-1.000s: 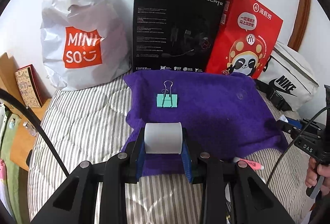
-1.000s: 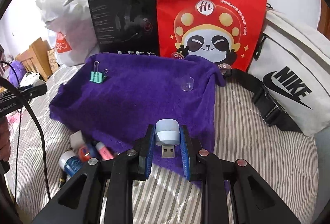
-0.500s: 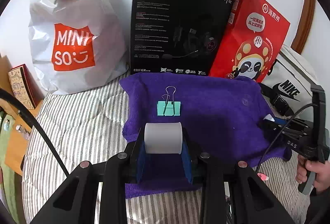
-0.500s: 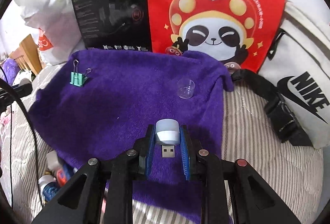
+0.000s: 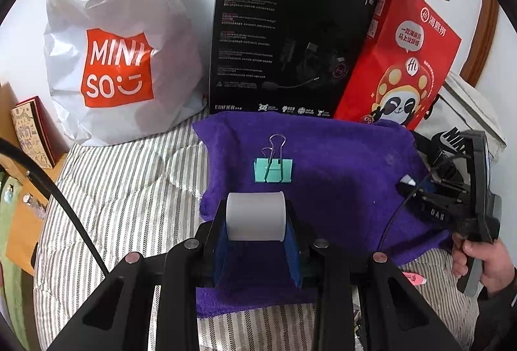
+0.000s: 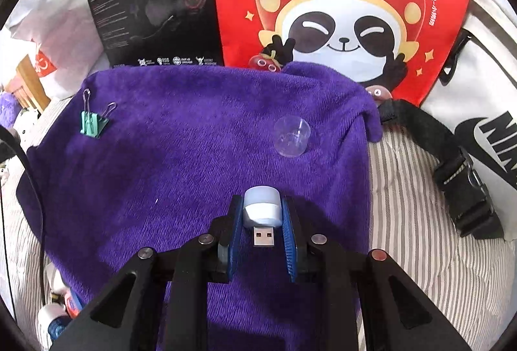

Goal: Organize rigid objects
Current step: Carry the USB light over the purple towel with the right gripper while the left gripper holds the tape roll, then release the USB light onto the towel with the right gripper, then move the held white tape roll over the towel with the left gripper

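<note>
Striped bedding is lying under a purple towel, where a green binder clip and a clear cup are resting well apart. Left gripper is clamping a white roll above the towel's near edge, while right gripper is pinching a USB light over the towel

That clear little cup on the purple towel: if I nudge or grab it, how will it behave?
The clear cup lies on its side, so a nudge would probably roll it, though the plush purple towel should damp that. It looks thin and light, likely to skid away from a closing claw. Possibly brittle: squeeze gently.
</note>
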Action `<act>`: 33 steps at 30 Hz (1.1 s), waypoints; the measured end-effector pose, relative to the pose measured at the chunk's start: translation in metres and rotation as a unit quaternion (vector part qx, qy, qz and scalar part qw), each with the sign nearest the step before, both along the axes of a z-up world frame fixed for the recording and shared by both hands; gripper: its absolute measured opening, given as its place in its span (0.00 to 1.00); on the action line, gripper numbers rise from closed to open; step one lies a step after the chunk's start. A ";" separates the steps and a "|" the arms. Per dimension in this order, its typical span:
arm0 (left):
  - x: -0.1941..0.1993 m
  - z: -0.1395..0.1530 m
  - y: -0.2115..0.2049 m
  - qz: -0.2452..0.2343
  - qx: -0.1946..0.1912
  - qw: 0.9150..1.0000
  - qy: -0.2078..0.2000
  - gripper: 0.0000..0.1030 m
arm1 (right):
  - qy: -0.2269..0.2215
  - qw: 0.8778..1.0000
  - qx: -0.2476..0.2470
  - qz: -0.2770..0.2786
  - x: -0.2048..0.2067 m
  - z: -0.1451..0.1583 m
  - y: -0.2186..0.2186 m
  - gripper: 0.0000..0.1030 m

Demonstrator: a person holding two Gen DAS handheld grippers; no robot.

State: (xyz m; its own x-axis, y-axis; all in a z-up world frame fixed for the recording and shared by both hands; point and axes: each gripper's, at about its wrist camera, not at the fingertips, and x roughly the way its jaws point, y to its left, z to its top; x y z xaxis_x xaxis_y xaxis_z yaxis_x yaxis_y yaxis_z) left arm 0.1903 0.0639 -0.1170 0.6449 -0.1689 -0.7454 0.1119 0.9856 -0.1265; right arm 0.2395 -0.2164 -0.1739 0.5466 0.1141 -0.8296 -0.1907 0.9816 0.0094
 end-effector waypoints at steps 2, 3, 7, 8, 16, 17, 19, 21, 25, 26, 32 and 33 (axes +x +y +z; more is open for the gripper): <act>0.001 -0.002 0.000 -0.003 0.000 1.000 0.005 0.29 | 0.000 1.000 -0.002 -0.001 0.005 -0.002 0.001 0.23; 0.001 -0.003 -0.001 -0.003 0.001 1.000 0.006 0.29 | -0.001 1.000 -0.003 -0.001 0.007 -0.002 0.002 0.23; 0.002 -0.006 -0.003 -0.006 0.001 1.000 0.010 0.29 | -0.001 1.000 0.000 0.004 0.006 -0.003 0.001 0.25; 0.003 -0.007 -0.004 -0.005 0.003 1.000 0.012 0.29 | -0.002 1.000 0.000 0.007 0.005 -0.003 0.000 0.28; 0.012 -0.016 -0.006 -0.005 -0.008 1.000 0.022 0.29 | 0.010 1.000 0.014 0.012 -0.012 0.006 -0.008 0.48; 0.013 -0.018 -0.006 -0.004 -0.009 1.000 0.024 0.29 | 0.009 1.000 0.012 0.010 -0.016 0.009 -0.009 0.48; 0.015 -0.020 -0.005 -0.002 -0.015 1.000 0.025 0.29 | 0.004 1.000 0.009 0.008 -0.027 0.016 -0.011 0.48; 0.017 -0.020 -0.005 -0.004 -0.020 0.999 0.027 0.29 | 0.001 1.000 0.008 0.005 -0.038 0.022 -0.013 0.48; 0.025 -0.020 -0.014 -0.001 0.005 1.000 0.027 0.29 | -0.004 1.000 0.021 0.000 -0.059 0.033 -0.019 0.48; 0.027 -0.020 -0.017 0.001 0.012 1.000 0.026 0.29 | -0.004 1.000 0.023 -0.003 -0.065 0.034 -0.021 0.48; 0.039 -0.023 -0.031 -0.004 0.043 0.999 0.029 0.29 | -0.008 0.999 0.034 -0.020 -0.089 0.041 -0.029 0.48; 0.041 -0.023 -0.033 -0.004 0.047 0.999 0.028 0.29 | -0.016 0.999 0.041 -0.018 -0.092 0.042 -0.030 0.48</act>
State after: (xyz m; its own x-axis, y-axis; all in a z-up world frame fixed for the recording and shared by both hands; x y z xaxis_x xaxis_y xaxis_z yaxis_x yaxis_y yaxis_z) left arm 0.2314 0.0311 -0.1399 0.6007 -0.1017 -0.7930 0.1149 0.9926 -0.0402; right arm 0.1474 -0.2462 -0.1319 0.5777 0.1602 -0.8003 -0.1558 0.9842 0.0846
